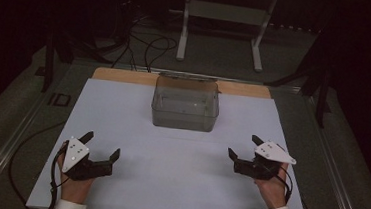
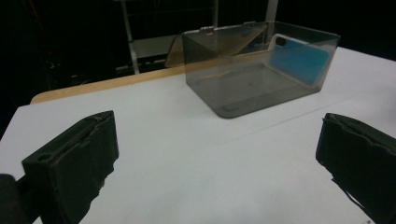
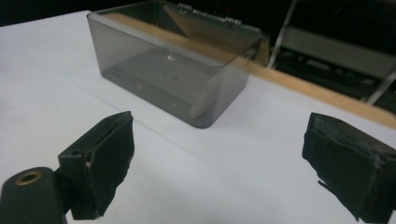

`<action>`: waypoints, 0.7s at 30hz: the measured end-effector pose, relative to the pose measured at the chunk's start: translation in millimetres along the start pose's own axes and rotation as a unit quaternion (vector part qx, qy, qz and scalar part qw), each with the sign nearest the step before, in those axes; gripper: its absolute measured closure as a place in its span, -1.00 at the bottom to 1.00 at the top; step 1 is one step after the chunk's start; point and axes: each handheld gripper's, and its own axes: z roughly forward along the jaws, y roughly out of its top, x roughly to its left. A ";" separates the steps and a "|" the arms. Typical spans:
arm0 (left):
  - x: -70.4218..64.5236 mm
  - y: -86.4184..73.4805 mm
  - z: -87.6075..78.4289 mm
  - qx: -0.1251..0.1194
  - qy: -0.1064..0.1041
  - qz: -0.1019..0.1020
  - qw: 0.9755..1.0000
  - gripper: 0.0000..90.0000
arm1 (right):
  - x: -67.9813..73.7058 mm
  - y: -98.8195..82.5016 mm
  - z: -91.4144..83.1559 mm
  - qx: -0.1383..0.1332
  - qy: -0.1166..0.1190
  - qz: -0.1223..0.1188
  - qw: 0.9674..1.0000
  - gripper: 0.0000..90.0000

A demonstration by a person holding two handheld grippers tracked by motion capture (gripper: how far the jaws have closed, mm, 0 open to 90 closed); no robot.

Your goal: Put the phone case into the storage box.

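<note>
High view has my left gripper (image 1: 101, 147) at seven o'clock on the table, its matte black jaws spread wide with nothing between them, a grey three-cornered plate on top. My right gripper (image 1: 243, 146) sits at five o'clock, jaws just as wide and bare; up close their pads (image 3: 105, 158) look like rough, frayed foam blocks. Both rest well apart from the box (image 1: 185, 103) at twelve o'clock, a smoky translucent plastic tub with rounded corners and its hinged lid swung back. It stands on the smooth white sheet (image 1: 167, 183) covering the wooden table (image 1: 120, 75). Inside, a flat blue rectangular case (image 2: 294, 58) leans against one wall.
</note>
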 end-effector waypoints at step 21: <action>2.4 -9.4 -7.6 -0.002 -0.003 0.005 1.000 -0.99 | 8.9 -44.6 -18.9 -0.049 0.012 0.056 0.997 -0.79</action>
